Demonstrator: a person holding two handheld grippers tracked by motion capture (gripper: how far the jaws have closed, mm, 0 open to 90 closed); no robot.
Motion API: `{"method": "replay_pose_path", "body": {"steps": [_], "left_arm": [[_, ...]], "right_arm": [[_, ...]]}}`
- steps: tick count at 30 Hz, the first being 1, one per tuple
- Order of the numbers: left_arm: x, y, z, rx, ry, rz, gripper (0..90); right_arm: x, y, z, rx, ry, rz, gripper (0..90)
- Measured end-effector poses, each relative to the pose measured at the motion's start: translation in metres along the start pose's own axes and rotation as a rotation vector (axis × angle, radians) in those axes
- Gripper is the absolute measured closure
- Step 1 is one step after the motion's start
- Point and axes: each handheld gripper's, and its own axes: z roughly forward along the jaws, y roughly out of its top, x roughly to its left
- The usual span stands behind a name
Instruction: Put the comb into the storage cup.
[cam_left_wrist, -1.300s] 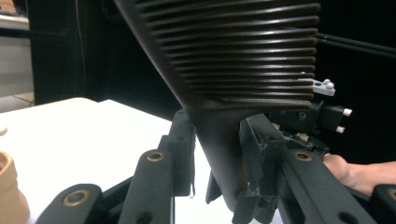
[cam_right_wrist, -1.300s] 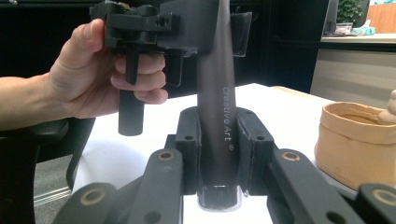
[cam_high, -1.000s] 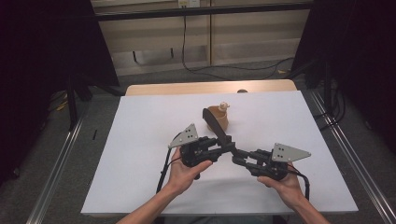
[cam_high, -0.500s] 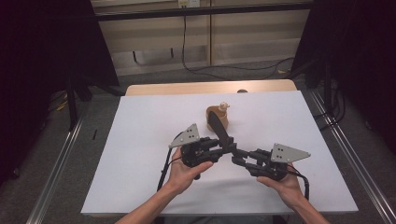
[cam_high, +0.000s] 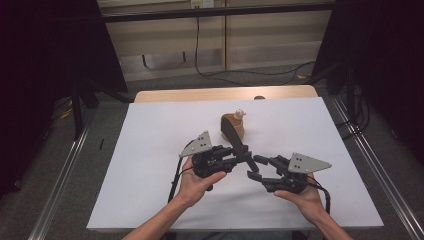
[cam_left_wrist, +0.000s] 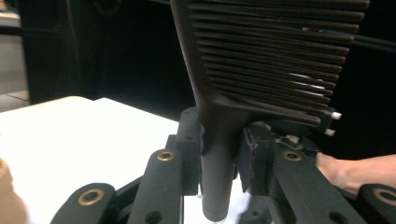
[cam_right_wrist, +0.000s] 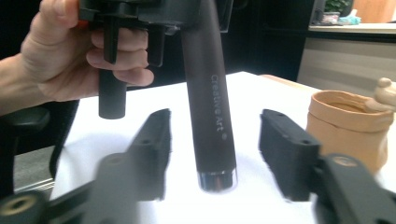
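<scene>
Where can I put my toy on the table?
Left of the left gripper the white table is bare, as is the right side past the pot. The middle is crowded: comb, pot, right gripper.

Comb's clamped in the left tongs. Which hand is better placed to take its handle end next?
Right. The right tongs are open with the comb handle's free end between their jaws; the left tongs are already shut on the handle higher up.

A dark brown comb (cam_left_wrist: 261, 60), a tan pot (cam_high: 233, 126), a white table (cam_high: 150, 150).
</scene>
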Motion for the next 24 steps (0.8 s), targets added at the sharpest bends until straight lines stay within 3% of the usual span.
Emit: {"method": "replay_pose_path", "body": {"steps": [7,14,16,19,24], "left_arm": [[0.003,0.002,-0.005,0.009,0.04,0.02,72.7],[0.007,0.003,-0.009,0.024,0.075,0.028,72.7],[0.009,0.003,-0.011,0.044,0.091,0.052,72.7],[0.015,0.002,-0.013,0.052,0.118,0.045,72.7],[0.023,0.001,-0.017,0.056,0.149,0.029,72.7]], "right_arm": [[-0.001,0.0,-0.003,0.047,-0.073,0.025,22.4],[-0.003,0.001,-0.008,0.039,-0.147,0.062,12.3],[-0.003,0.002,-0.012,0.048,-0.206,0.069,10.7],[-0.001,0.003,-0.017,0.063,-0.271,0.073,5.9],[0.001,0.005,-0.027,0.046,-0.34,0.08,3.6]]}}
